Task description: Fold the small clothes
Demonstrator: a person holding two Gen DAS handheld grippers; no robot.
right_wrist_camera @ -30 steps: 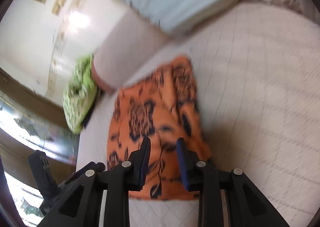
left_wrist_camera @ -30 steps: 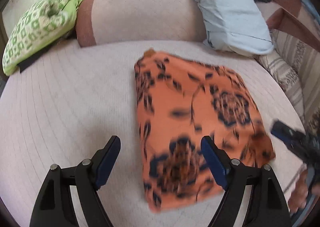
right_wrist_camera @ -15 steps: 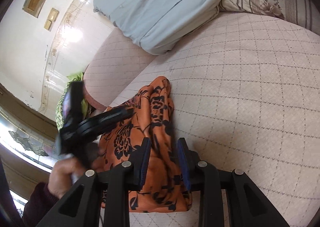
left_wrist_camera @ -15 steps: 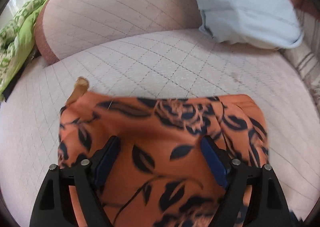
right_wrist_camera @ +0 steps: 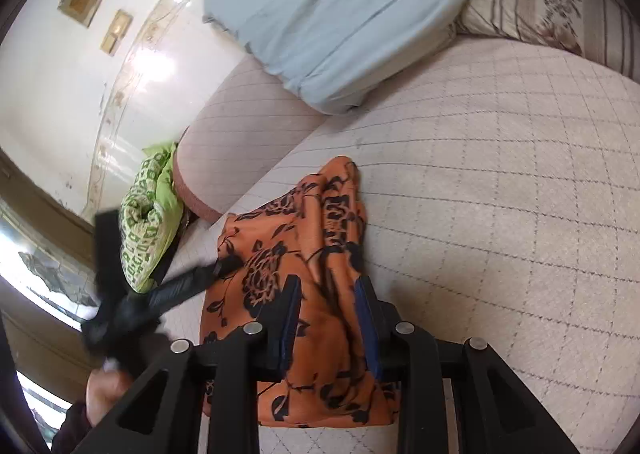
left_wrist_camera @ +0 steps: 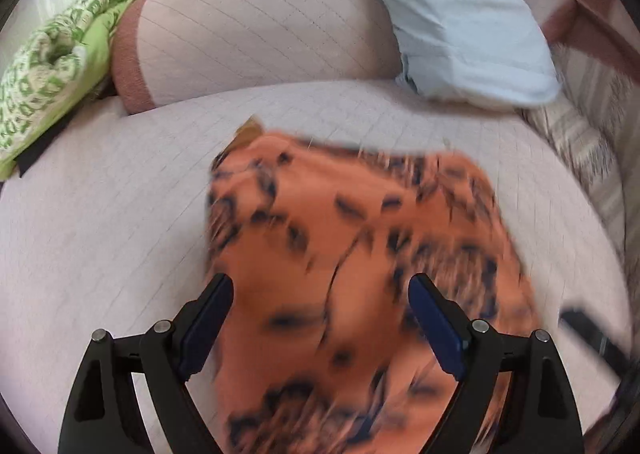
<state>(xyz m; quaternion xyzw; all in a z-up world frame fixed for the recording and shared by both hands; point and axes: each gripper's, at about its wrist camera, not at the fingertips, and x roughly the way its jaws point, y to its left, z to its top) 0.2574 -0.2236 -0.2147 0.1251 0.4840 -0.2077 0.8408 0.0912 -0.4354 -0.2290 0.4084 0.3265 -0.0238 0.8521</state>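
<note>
An orange garment with a dark floral print (left_wrist_camera: 360,254) lies folded on the pale quilted sofa seat (left_wrist_camera: 100,222); it also shows in the right wrist view (right_wrist_camera: 304,274). My left gripper (left_wrist_camera: 320,318) is open and empty, hovering over the garment's near part. It shows blurred at the left of the right wrist view (right_wrist_camera: 224,266), its tip at the garment's left edge. My right gripper (right_wrist_camera: 326,318) has its jaws a narrow gap apart above the garment's near end, holding nothing that I can see.
A light blue pillow (left_wrist_camera: 460,22) leans at the back right. A green patterned cushion (left_wrist_camera: 52,74) lies at the left beside the sofa backrest (left_wrist_camera: 256,26). A striped floral pillow (right_wrist_camera: 552,2) is at the far right. A white wall (right_wrist_camera: 60,74) stands behind.
My left gripper has pulled back and up from the garment, which shows farther away and blurred. My right gripper has stayed in place over the garment's near end.
</note>
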